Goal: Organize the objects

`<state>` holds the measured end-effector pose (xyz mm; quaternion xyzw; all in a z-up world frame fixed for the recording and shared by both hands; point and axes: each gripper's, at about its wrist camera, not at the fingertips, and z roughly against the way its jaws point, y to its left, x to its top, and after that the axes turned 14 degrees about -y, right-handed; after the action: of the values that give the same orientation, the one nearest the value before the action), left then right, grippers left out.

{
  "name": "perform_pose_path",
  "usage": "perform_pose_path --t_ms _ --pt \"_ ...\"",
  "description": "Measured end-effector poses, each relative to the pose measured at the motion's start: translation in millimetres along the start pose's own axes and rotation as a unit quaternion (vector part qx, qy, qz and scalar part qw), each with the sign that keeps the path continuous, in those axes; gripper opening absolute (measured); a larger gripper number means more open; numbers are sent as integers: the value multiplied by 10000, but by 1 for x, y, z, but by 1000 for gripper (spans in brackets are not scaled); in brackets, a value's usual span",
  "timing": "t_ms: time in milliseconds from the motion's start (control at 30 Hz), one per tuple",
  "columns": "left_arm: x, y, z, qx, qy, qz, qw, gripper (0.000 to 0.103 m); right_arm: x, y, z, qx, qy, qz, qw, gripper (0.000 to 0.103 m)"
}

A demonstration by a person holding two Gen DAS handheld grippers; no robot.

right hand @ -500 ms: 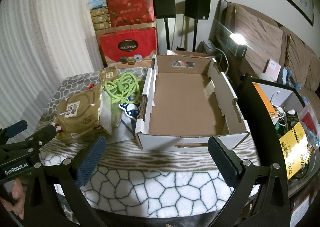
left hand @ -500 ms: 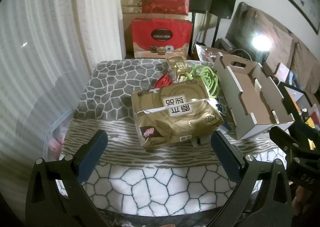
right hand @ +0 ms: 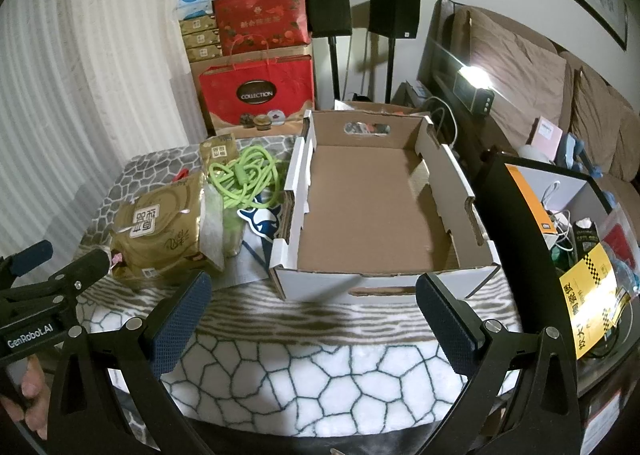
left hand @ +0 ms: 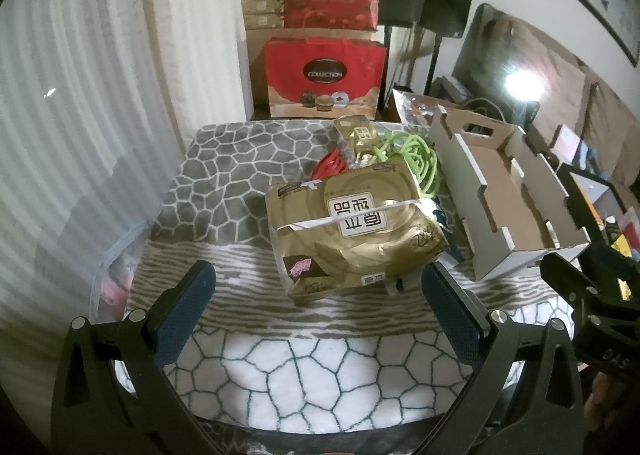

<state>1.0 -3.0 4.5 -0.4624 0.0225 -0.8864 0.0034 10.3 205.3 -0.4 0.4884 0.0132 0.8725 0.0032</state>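
So far, nothing is being shown as sorted: the open brown-and-white cardboard tray box with cut-out handles (right hand: 372, 207) is standing empty on the patterned grey-and-white fleece cover (right hand: 320, 367), and every loose item is lying outside it, to its left in the right wrist view. The gold foil-wrapped pack with a white label and a white strap (left hand: 352, 231) is resting nearest the front, apart from the box. Behind it the coiled lime-green cable (left hand: 416, 159), a smaller gold packet (left hand: 356, 131) and a bundle of red cord (left hand: 330, 169) are being left in a loose heap, with a blue-and-white printed piece (right hand: 262, 217) partly hidden between the heap and the box wall. The left gripper (left hand: 320, 307) is being held with its jaws spread wide and nothing between them, aimed down at the gold pack and hanging short of it. The right gripper (right hand: 312, 309) is likewise being held wide apart and empty, aimed at the near wall of the box without touching it. By that reading, the task is being judged as barely begun, or not begun: the whole transfer of the pack, the cable, the packet and the cord into the box is being left to do, and the gold pack is being judged the likeliest first pick for the left gripper.
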Motion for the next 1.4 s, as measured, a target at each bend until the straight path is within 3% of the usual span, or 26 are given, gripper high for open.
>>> perform_pose_path --t_ms 633,867,1100,1400 --pt "12 8 -13 -112 8 12 9999 103 9 -3 -7 -57 17 10 10000 103" --pt "19 20 -34 84 106 -126 9998 103 13 -13 -18 -103 47 22 9999 103" --pt "20 38 -61 153 309 -124 9993 103 20 -39 -34 -312 116 80 9994 103" --pt "21 53 -86 -232 641 253 9974 103 31 -96 -57 -561 188 -226 9980 103"
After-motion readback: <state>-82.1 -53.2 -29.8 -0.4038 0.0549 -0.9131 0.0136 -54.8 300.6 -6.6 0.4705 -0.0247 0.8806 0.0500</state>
